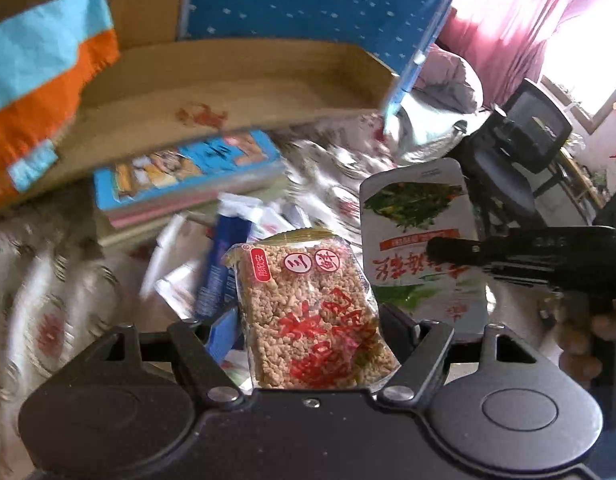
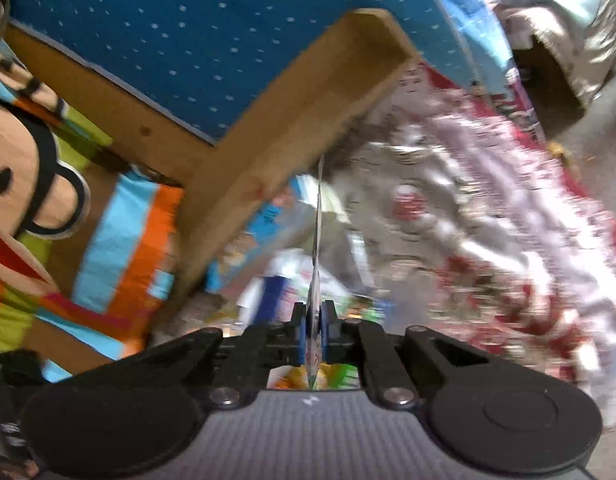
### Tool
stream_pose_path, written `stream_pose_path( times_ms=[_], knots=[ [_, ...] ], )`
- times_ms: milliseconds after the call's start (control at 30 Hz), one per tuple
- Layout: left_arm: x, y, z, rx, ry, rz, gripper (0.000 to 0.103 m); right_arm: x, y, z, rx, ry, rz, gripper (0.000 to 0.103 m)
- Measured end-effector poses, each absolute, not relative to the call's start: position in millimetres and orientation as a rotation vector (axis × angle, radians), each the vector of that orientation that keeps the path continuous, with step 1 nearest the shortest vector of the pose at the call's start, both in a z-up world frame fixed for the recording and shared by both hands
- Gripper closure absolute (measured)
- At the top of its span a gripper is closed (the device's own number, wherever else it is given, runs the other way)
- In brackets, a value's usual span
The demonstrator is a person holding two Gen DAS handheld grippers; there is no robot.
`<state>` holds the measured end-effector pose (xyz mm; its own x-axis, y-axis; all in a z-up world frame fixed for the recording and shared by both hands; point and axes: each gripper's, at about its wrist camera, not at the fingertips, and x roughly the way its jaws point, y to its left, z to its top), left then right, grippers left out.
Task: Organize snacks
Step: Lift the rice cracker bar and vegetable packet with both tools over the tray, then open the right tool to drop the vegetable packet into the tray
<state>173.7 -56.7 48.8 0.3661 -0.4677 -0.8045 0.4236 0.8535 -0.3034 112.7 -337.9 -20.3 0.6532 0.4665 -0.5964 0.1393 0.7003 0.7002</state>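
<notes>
- Left gripper (image 1: 308, 320): clamped wide across a puffed-rice bar pack (image 1: 312, 312), raised above the snack heap (image 1: 236, 232).
- Right gripper (image 2: 313, 334): pinched nearly closed on a flat vegetable pouch (image 1: 420, 232), carried edge-on.
- Probably mid-carry; next, likely into the cardboard box (image 1: 228, 80), one at a time.
- Blurred: heap packets, patterned cloth (image 2: 468, 220); box floor hidden.

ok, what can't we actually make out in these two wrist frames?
- Left wrist view: the loose packets behind the rice cracker pack are motion-blurred; contents unreadable.
- Left wrist view: the left gripper's fingers are mostly covered by that pack.
- Right wrist view: the flat pouch in the right gripper shows edge-on; its print is hidden.
- Right wrist view: the floral cloth and the snacks on it are smeared.
</notes>
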Motion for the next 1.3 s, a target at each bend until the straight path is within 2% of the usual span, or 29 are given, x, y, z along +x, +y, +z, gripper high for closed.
stream_pose_path(
  times_ms=[333, 500, 933, 1100, 1167, 1300],
  knots=[
    [207.0, -18.9, 32.6, 0.026, 1.05, -0.498, 0.027, 142.4, -276.7, -61.3, 0.881, 0.914, 0.24, 0.095],
    [215.3, -21.0, 16.3, 0.071, 1.061, -0.509, 0.027, 140.2, -264.1, -69.2, 0.846, 0.94, 0.207, 0.092],
    [206.9, -37.5, -6.2, 0.194, 1.063, -0.551, 0.027, 125.5, -249.5, -54.5, 0.618, 0.976, 0.087, 0.071],
    [205.3, -38.6, -8.6, 0.203, 1.065, -0.547, 0.026, 120.8, -244.9, -52.3, 0.571, 0.992, 0.078, 0.063],
    [205.4, -38.4, -8.5, 0.195, 1.066, -0.544, 0.026, 118.8, -245.3, -51.9, 0.572, 0.992, 0.075, 0.055],
    [208.9, -36.7, -9.0, 0.162, 1.078, -0.533, 0.025, 117.6, -247.9, -51.6, 0.575, 0.994, 0.07, 0.051]
  ],
)
